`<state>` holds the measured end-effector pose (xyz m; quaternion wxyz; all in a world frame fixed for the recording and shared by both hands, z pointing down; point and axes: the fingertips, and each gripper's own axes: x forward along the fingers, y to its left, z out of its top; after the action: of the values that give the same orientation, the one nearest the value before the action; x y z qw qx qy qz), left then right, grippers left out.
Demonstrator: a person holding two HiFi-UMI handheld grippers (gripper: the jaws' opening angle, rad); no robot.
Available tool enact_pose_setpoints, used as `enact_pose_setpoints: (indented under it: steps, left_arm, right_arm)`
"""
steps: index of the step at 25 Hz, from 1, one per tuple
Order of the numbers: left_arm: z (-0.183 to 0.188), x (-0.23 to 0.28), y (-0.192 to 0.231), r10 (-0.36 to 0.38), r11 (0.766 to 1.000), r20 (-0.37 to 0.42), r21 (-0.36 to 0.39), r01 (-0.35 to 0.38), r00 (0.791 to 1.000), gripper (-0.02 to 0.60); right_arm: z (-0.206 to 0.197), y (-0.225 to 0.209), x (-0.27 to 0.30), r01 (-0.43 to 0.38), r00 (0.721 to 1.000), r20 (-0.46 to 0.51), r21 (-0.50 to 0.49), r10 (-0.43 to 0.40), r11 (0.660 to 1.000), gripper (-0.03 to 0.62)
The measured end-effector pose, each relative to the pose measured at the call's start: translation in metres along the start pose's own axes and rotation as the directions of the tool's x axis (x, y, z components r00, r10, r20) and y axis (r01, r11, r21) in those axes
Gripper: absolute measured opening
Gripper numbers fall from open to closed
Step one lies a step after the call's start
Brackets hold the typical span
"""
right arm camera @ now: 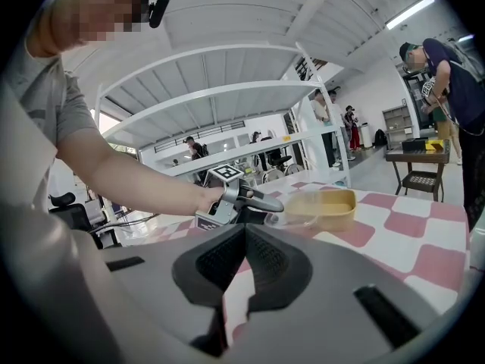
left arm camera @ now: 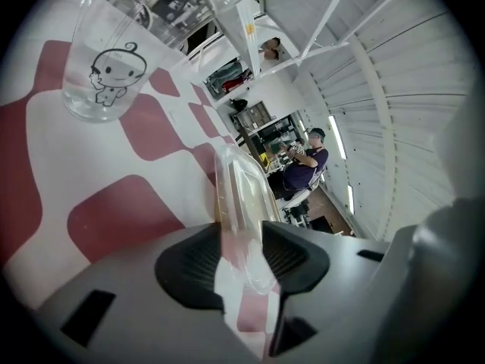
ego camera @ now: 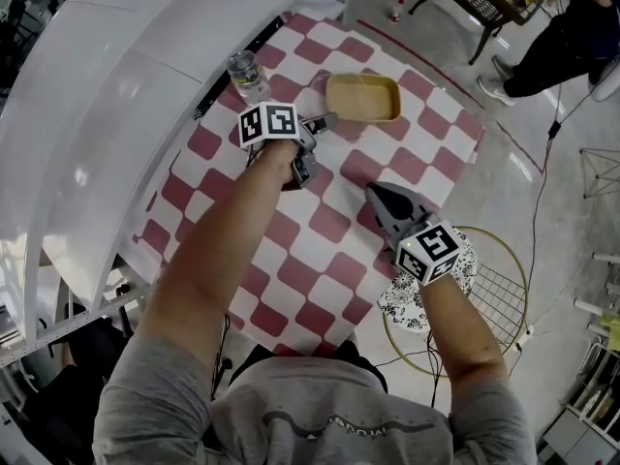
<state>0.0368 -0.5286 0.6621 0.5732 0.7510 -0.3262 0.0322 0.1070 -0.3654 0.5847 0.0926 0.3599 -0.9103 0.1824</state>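
Clear lid (left arm camera: 241, 192) clamped in left gripper (left arm camera: 242, 258) over checkered table (ego camera: 329, 223) by white shelving (ego camera: 136, 85); right gripper (right arm camera: 244, 265) clenched.

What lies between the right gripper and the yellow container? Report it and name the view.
Only bare checkered tablecloth lies between the right gripper and the yellow container; the head view shows it.
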Motion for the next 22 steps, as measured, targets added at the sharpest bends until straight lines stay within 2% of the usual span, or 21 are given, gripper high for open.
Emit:
enact_pose_setpoints:
  steps: [1, 3, 8, 11, 15, 22]
  left_arm:
    - [0.001, -0.001, 0.0, 0.003, 1.0, 0.006, 0.004, -0.003, 1.0, 0.137]
    - [0.006, -0.006, -0.007, -0.015, 1.0, 0.028, 0.017, 0.015, 0.999, 0.051]
    - [0.007, -0.025, -0.036, -0.127, 0.992, 0.064, 0.033, 0.125, 0.99, 0.04]
    - [0.012, -0.039, -0.058, -0.169, 0.982, 0.093, 0.095, 0.161, 0.981, 0.038]
    - [0.022, -0.058, -0.086, -0.191, 0.962, 0.122, 0.221, 0.161, 0.974, 0.038]
    - [0.027, -0.092, -0.114, -0.182, 0.933, 0.143, 0.338, 0.125, 0.973, 0.038]
  right_arm:
    - [0.0, -0.001, 0.0, 0.001, 1.0, 0.0, 0.002, -0.001, 1.0, 0.025]
    - [0.0, -0.001, 0.0, 0.003, 1.0, 0.0, 0.005, -0.003, 1.0, 0.025]
    - [0.004, 0.0, -0.003, 0.018, 1.0, 0.001, 0.015, -0.018, 1.0, 0.025]
    - [0.014, -0.001, -0.005, 0.032, 0.999, 0.008, 0.007, -0.032, 0.999, 0.025]
    - [0.027, -0.003, -0.007, 0.054, 0.999, 0.006, -0.028, -0.053, 0.998, 0.025]
    - [0.051, 0.0, -0.014, 0.097, 0.995, 0.013, -0.039, -0.097, 0.994, 0.025]
